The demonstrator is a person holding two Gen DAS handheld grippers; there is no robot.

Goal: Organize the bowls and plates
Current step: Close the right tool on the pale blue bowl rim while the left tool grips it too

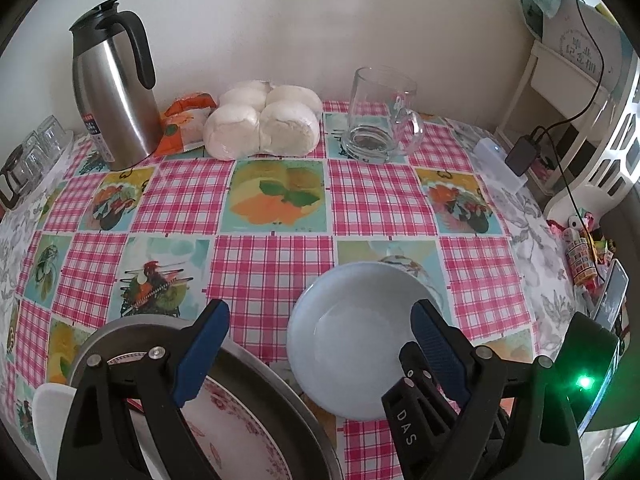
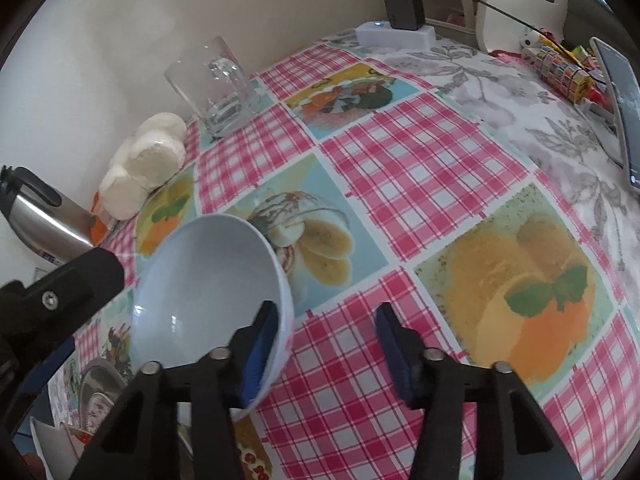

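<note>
Right now, left wrist view: left gripper [image 1: 320, 344] is hanging w/ jaws wide apart, clamped on nothing. The pale blue bowl [image 1: 360, 340] is sitting on the checked tablecloth [image 1: 372, 196] just ahead, btwn the tips but biased to the right finger [image 1: 438, 350], which is overlapping its rim. Round, so no long axis to align. A steel pan w/ a floral plate [image 1: 240, 420] inside is lying under the left finger.

Right wrist view: right gripper [image 2: 326, 344] is also gaping, holding nothing. Its left finger [image 2: 260, 352] seems to be reaching over the bowl's [image 2: 208, 280] near rim, the wall looking btwn the jaws; contact unclear. Judging by that, right hand is nearer a grasp. Only this view is showing the bowl tilted; only the left view shows the pan clearly.
</note>
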